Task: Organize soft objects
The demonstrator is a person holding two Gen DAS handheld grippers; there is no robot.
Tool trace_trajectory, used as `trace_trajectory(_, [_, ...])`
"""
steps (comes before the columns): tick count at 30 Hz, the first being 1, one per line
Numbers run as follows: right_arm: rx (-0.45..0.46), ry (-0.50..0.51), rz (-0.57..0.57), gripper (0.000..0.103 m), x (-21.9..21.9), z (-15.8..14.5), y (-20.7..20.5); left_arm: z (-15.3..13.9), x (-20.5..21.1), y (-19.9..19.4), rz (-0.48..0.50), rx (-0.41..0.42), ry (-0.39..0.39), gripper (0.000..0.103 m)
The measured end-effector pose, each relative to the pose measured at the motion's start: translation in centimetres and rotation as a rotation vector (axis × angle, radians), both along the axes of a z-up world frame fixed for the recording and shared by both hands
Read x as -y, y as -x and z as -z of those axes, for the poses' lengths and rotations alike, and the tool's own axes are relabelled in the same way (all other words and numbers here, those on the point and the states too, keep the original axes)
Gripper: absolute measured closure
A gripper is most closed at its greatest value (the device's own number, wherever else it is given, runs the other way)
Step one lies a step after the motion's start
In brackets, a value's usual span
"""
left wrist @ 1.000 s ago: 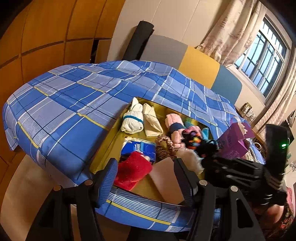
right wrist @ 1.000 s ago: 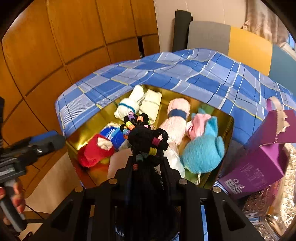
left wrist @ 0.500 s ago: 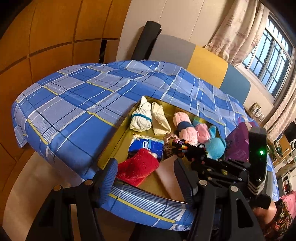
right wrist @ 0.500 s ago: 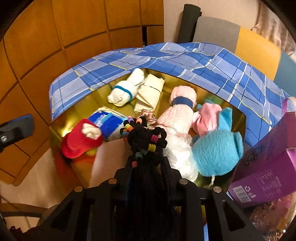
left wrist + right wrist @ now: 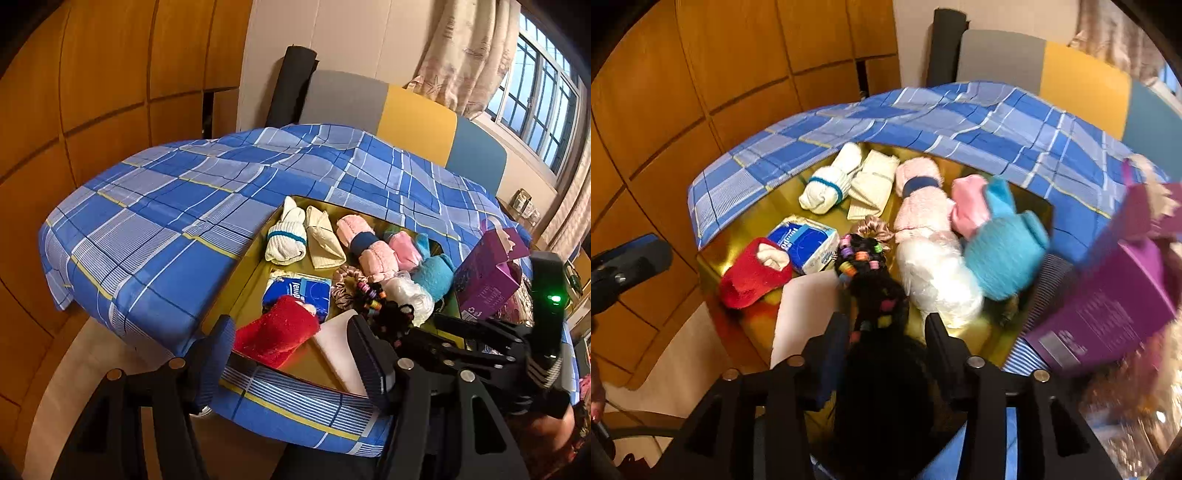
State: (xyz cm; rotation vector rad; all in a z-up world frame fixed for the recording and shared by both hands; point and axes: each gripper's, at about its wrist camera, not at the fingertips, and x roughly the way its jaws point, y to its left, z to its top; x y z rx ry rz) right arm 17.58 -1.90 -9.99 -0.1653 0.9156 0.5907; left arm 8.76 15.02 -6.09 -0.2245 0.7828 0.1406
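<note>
A gold tray point(image 5: 240, 288) on the plaid bed holds soft things: white socks point(image 5: 286, 240), cream cloth point(image 5: 325, 240), pink towel roll point(image 5: 364, 243), blue plush point(image 5: 434, 275), tissue pack point(image 5: 299, 291), red sock point(image 5: 277, 334), satin scrunchie point(image 5: 345, 286). A black bundle of hair ties with coloured beads point(image 5: 870, 291) lies in the tray between the fingers of my right gripper point(image 5: 884, 334), whose jaws stand apart. The bundle shows in the left wrist view point(image 5: 384, 308). My left gripper point(image 5: 291, 350) is open and empty at the tray's near edge.
A purple box point(image 5: 1115, 306) stands right of the tray, also in the left wrist view point(image 5: 487, 277). A pale flat card point(image 5: 801, 314) lies in the tray's near part. Wooden wall panels point(image 5: 92, 92) stand left of the bed; a padded headboard point(image 5: 406, 118) is behind.
My right gripper carried the black hair-tie bundle down into the tray and its jaws have spread apart. The left gripper drew back a little and stayed open.
</note>
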Motion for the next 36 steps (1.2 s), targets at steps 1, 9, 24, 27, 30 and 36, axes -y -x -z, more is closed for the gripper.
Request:
trace_trajectory(1, [0.007,-0.008,0.009,0.054,0.2,-0.2,0.3,0.0,0.2,0.0,0.003,-0.008,-0.005,0.039])
trace_trajectory(9, [0.039,-0.016,0.078,0.042,0.7,-1.9,1.6,-0.5,1.7,0.4,0.029,-0.014,-0.050,0.039])
trace_trajectory(24, [0.103,-0.015,0.163,0.018,1.0,-5.3,5.0,-0.4,1.9,1.4,-0.025,-0.085,-0.120,0.039])
trace_trajectory(27, [0.091,-0.018,0.191,0.013,1.5,-5.4,5.3,-0.5,1.9,1.8,-0.040,-0.082,-0.127,0.039])
trace_trajectory(30, [0.085,-0.025,0.218,0.009,2.0,-5.6,5.6,-0.8,1.9,2.2,-0.043,-0.076,-0.110,0.039])
trace_trajectory(36, [0.116,-0.053,0.300,0.000,3.7,-6.5,6.8,-1.8,2.6,2.7,-0.033,-0.062,-0.099,0.039])
